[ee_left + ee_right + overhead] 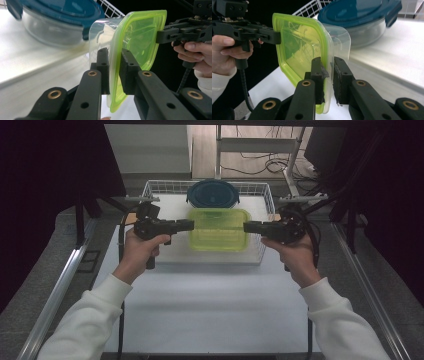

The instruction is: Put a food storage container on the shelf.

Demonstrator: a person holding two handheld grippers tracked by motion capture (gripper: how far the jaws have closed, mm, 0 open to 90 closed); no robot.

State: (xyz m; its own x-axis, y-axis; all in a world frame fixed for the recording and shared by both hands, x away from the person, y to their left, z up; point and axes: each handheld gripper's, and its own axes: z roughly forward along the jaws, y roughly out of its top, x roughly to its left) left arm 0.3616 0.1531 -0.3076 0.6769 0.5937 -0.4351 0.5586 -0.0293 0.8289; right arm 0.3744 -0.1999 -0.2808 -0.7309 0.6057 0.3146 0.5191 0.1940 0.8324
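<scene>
A clear rectangular container with a yellow-green lid (219, 231) sits over the front half of the white wire basket (159, 184). My left gripper (189, 224) is shut on its left rim and my right gripper (247, 226) is shut on its right rim. In the left gripper view the jaws (114, 53) pinch the green lid edge (140, 35), with the right gripper (172, 33) on the far edge. The right gripper view has its jaws (327, 61) clamped on the lid's (299, 42) near edge, and the left gripper (262, 35) is opposite. I cannot tell whether the container rests on the basket floor.
A round glass bowl with a dark blue clip lid (213, 193) stands in the basket just behind the container, close to it (55, 15) (362, 15). The white tabletop (210, 305) stretches in front of the basket. Metal rails run along both sides of the table.
</scene>
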